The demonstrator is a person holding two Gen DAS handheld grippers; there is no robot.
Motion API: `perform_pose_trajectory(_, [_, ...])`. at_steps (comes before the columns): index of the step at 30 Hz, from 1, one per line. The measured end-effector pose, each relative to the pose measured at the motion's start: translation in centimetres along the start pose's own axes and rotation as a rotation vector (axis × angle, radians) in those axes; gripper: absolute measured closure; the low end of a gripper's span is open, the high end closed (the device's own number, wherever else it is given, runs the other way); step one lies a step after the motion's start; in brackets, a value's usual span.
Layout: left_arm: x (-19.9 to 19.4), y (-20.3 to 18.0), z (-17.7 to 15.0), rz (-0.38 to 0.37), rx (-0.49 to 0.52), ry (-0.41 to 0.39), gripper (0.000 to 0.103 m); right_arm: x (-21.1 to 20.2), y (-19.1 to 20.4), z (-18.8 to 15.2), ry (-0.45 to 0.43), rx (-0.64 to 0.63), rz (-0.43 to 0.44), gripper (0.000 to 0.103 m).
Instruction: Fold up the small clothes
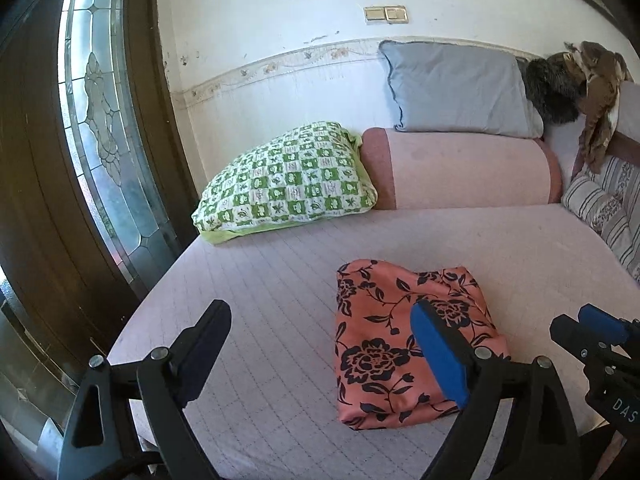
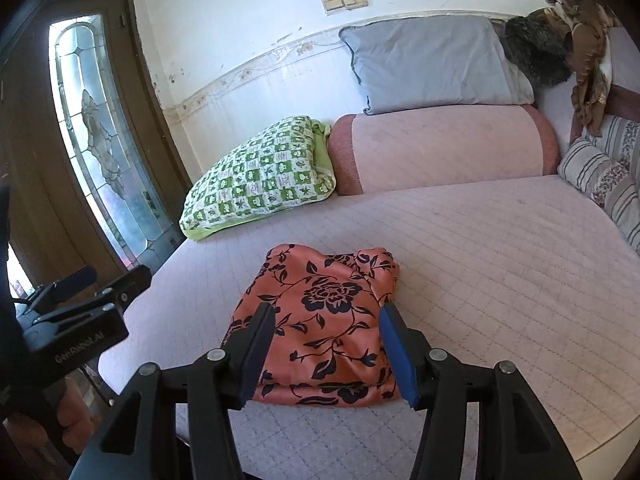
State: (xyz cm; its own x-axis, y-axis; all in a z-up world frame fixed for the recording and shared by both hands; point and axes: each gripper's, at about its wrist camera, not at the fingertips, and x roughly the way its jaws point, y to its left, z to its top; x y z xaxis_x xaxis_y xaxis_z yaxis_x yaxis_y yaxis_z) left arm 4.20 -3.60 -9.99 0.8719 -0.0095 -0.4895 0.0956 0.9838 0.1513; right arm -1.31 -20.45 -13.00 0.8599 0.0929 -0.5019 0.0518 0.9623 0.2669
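Folded garment (image 2: 320, 320), orange with black flowers, lying flat on pale quilted bed cover (image 2: 500, 260), near the front edge. Layered fold edge visible along its near side.

Left gripper (image 1: 320, 344): jaws spread wide, nothing between the pads, raised above the bed; bare cover under the gap, garment showing behind the blue-padded finger (image 1: 436, 352). No contact with cloth.

Right gripper (image 2: 326, 352): jaws parted, held above the garment's near portion, fabric seen in the gap but pads clear of it, nothing gripped. Also visible at the right edge of the left wrist view, jaws apart.

Beyond the garment: green-and-white checked pillow (image 1: 288, 184) at the left against the wall, pink bolster (image 1: 460, 168) beside it, grey-blue pillow (image 1: 456, 88) on top of the bolster. Striped cushion (image 2: 600, 176) at right. Brown cloth (image 1: 600, 92) draped over dark furry item (image 1: 552, 84) in the far right corner. Stained-glass door (image 1: 100, 120) at left.
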Motion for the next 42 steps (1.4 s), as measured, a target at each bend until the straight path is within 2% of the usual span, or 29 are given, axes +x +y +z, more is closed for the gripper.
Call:
perform_pose_trajectory(17, [-2.3,1.9,0.3,-0.023,-0.047,-0.019,0.012,-1.9,2.3,0.3,-0.025,-0.042,0.006,0.045])
perform_pose_trajectory(31, [-8.2,3.5,2.7,-0.035,-0.064,-0.110,0.012,-6.8,4.2,2.4,-0.109,-0.070,0.008,0.043])
perform_pose_trajectory(42, [-9.2,4.3,4.4,-0.080,-0.082,-0.123,0.012,-7.5,4.9,3.3,-0.129,-0.087,0.026,0.041])
